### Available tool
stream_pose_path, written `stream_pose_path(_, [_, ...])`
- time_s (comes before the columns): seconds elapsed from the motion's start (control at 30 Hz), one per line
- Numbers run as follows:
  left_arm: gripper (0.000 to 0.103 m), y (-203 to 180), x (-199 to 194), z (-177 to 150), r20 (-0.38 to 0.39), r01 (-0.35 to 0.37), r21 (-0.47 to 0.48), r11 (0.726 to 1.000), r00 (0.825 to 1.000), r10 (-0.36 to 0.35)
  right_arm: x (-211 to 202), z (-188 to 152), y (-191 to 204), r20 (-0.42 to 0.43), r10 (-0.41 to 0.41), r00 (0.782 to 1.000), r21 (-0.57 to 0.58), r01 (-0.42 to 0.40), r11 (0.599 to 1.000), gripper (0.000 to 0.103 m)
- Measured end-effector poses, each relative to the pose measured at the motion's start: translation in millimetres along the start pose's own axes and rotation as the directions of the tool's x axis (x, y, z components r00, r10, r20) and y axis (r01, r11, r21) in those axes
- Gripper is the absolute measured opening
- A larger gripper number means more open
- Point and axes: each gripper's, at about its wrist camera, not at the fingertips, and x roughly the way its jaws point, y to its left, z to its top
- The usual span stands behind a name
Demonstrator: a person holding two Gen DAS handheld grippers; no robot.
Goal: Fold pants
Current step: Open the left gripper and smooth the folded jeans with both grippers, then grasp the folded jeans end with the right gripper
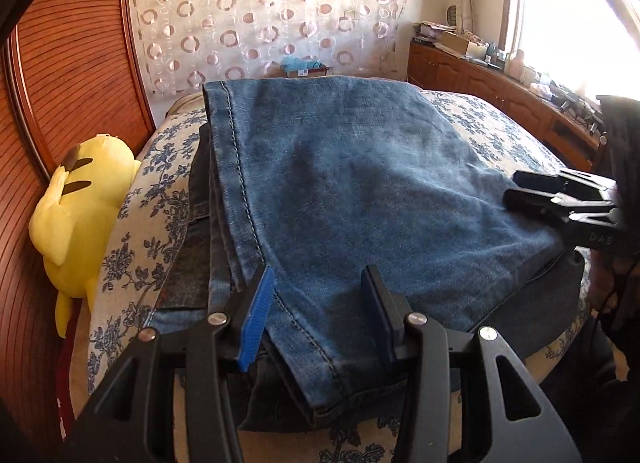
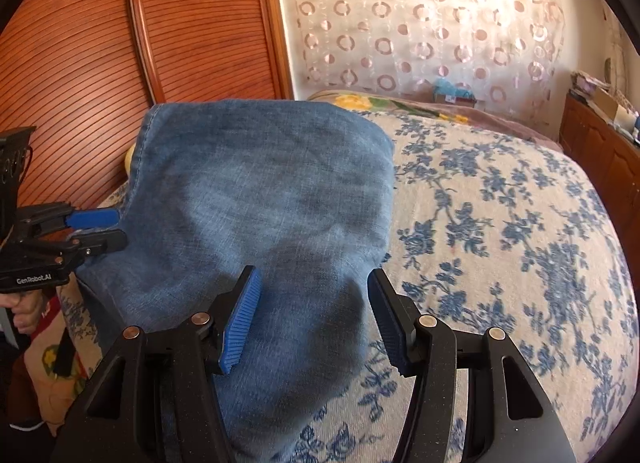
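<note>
Blue jeans (image 1: 360,191) lie folded in a stack on the flowered bed cover (image 1: 160,183), with the stitched hem running toward the camera. My left gripper (image 1: 320,303) stands open at the near end. The hem lies between its blue pad (image 1: 256,315) and its dark pad, and neither pad presses on it. In the right wrist view the jeans (image 2: 260,203) spread ahead of my right gripper (image 2: 312,315), which is open and astride their near right edge without pinching the cloth. The right gripper (image 1: 516,189) also shows at the jeans' right side, and the left gripper (image 2: 108,229) at their left edge.
A yellow plush toy (image 1: 80,207) lies against the ribbed wooden headboard (image 1: 72,63) on the left. A wooden cabinet (image 1: 500,91) with clutter runs under the bright window. The flowered bed cover (image 2: 500,223) stretches to the right of the jeans. A hand (image 2: 24,311) grips the left tool's handle.
</note>
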Motion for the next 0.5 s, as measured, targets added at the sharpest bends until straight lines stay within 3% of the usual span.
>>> stream_pose_path(0.3, [0.045,0.8,2.6,-7.0,0.009,0.003,-0.018,1.000,1.000,-0.003,-30.6,-9.1,16.2,-0.011,0.058,0.998,-0.008,-0.058,0.998,0.057])
stream_pose_path(0.5, [0.045,-0.4,3.6,-10.0,0.013,-0.006,-0.011,1.000,1.000,0.006,-31.8,-21.0,20.0,-0.038,0.046,0.998,-0.002,-0.046,0.999,0.057])
